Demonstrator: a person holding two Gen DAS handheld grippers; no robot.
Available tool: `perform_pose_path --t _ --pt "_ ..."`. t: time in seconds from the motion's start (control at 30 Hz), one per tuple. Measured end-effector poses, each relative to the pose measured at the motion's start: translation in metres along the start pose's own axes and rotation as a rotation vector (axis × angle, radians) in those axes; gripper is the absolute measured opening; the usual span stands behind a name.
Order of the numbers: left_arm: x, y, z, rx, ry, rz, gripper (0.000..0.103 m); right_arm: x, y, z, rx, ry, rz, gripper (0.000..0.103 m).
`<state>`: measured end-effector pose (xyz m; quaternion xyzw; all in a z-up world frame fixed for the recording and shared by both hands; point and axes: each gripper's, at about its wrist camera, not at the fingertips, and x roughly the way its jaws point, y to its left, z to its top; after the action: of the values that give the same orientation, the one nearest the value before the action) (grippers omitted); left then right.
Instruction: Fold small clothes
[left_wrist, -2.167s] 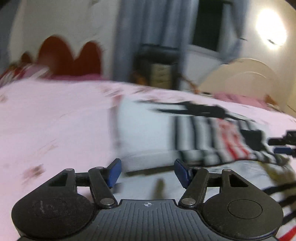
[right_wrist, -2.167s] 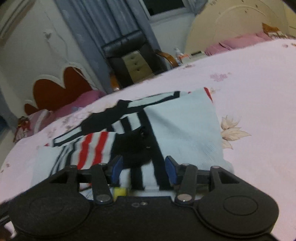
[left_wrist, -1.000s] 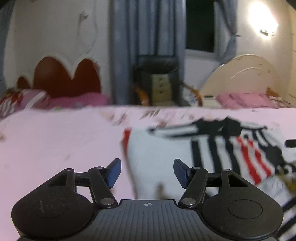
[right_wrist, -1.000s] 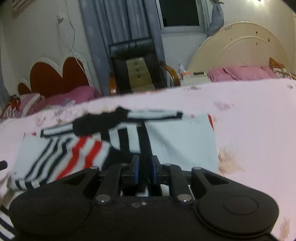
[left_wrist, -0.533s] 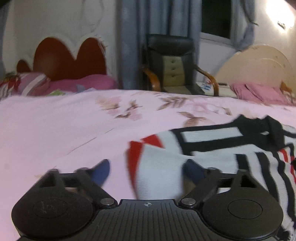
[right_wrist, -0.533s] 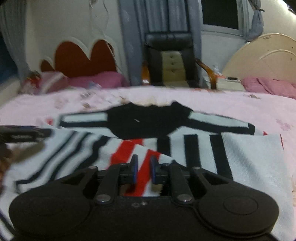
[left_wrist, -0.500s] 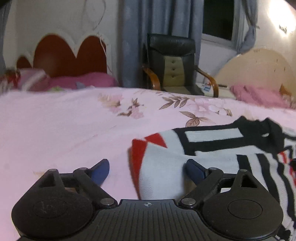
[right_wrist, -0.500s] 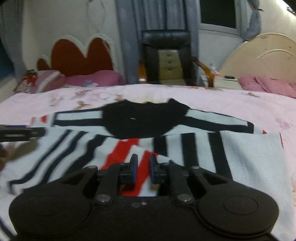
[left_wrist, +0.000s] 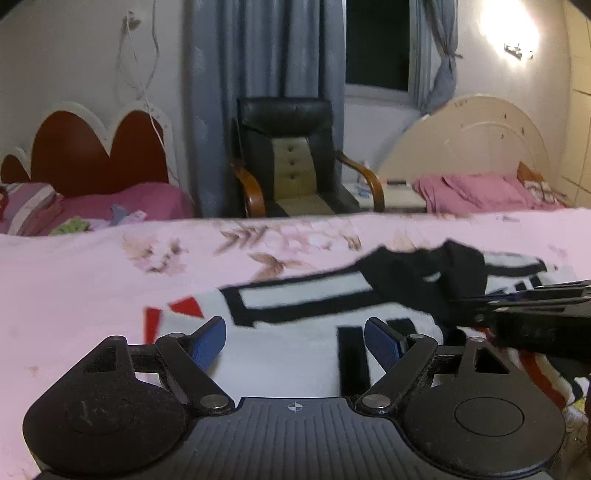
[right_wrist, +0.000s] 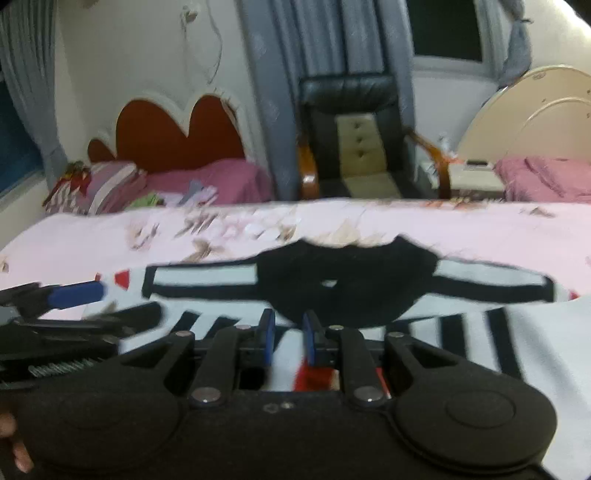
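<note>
A small white sweater (left_wrist: 295, 299) with black and red stripes and a black collar (right_wrist: 347, 284) lies on the pink bedspread. My left gripper (left_wrist: 295, 341) hovers low over the sweater's left part. Its jaws are wide and closing, with white cloth lying between the pads, which do not press on it. My right gripper (right_wrist: 288, 334) sits just in front of the collar. Its narrow jaws are opening, with a fold of white and red cloth still between the pads. Each gripper shows in the other's view: the right gripper (left_wrist: 535, 295) and the left gripper (right_wrist: 74, 291).
The pink floral bedspread (left_wrist: 92, 288) stretches left and beyond the sweater. Past the bed's far edge stand a black armchair (left_wrist: 291, 158), a red heart-shaped headboard (left_wrist: 92, 158) with pink bedding, and a cream headboard (left_wrist: 472, 144). A person's fingers (right_wrist: 14, 446) show at bottom left.
My left gripper has slid right over the sweater's left edge and spread wider. My right gripper has carried a fold leftward, so the collar now sits straight ahead of it.
</note>
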<state>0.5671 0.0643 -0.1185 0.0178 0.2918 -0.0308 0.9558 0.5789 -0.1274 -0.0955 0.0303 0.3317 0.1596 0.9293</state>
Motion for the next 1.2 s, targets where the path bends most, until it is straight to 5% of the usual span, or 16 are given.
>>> perform_pose_path --t 0.33,0.5,0.6,0.77,1.0,1.1,1.2 --pt "0.007 0.004 -0.018 0.017 0.047 0.013 0.083 0.007 0.004 -0.014 -0.064 0.027 -0.022 0.018" --pt "0.004 0.032 -0.023 -0.016 0.053 0.036 0.083 -0.014 -0.031 -0.023 -0.033 0.018 -0.141 0.016" --pt "0.007 0.035 -0.023 -0.018 0.058 0.033 0.083 -0.025 -0.056 -0.031 0.011 0.007 -0.139 0.014" --pt "-0.007 0.025 -0.015 -0.016 0.054 0.070 0.083 -0.030 -0.047 -0.023 0.019 0.022 -0.151 0.019" --pt "-0.044 -0.046 -0.027 0.034 0.014 -0.075 0.083 -0.057 -0.039 -0.039 0.025 0.011 -0.106 0.027" --pt "-0.034 -0.065 -0.041 0.080 0.060 -0.063 0.083 -0.055 -0.038 -0.050 -0.014 0.038 -0.121 0.026" --pt "-0.028 -0.053 -0.048 0.029 0.074 -0.062 0.096 -0.063 -0.060 -0.059 0.005 0.014 -0.184 0.024"
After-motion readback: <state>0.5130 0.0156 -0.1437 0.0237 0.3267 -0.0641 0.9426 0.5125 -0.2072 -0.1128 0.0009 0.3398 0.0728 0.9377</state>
